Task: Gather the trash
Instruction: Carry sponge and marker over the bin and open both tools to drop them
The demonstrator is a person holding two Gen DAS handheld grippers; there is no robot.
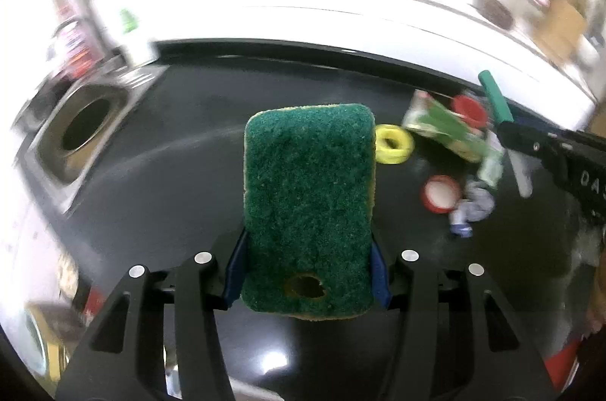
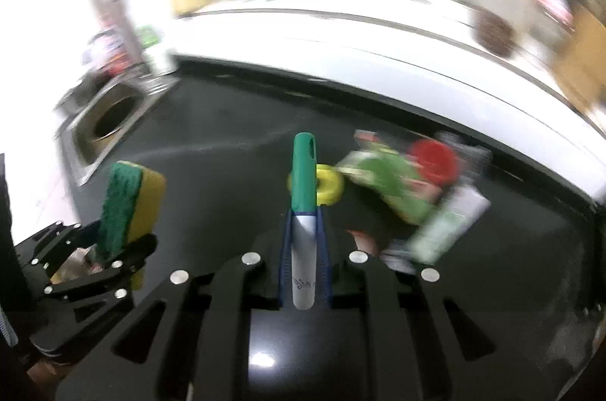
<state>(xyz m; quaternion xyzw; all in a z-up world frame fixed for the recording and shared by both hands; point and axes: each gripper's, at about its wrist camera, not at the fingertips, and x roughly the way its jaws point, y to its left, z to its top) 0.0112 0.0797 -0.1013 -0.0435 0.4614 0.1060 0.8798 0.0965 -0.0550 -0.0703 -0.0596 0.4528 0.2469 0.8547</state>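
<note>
The sponge [image 1: 308, 208], a rough green scouring face on soft yellow foam, stood upright in the left gripper [image 1: 306, 272], jaws half-spread and pressing its 2 long sides, probably to carry it clear of the black counter [image 1: 181, 173]. The right gripper [image 2: 305, 249], near the sponge, was nearly closed on a slim green-capped marker [image 2: 303, 208]. Beyond the sponge lay a yellow ring [image 1: 394, 143], wrappers and 2 red lids.

left hand-held gripper [image 1: 308, 272] clamped half-wide, right hand-held gripper [image 2: 305, 261] clamped narrow
</note>
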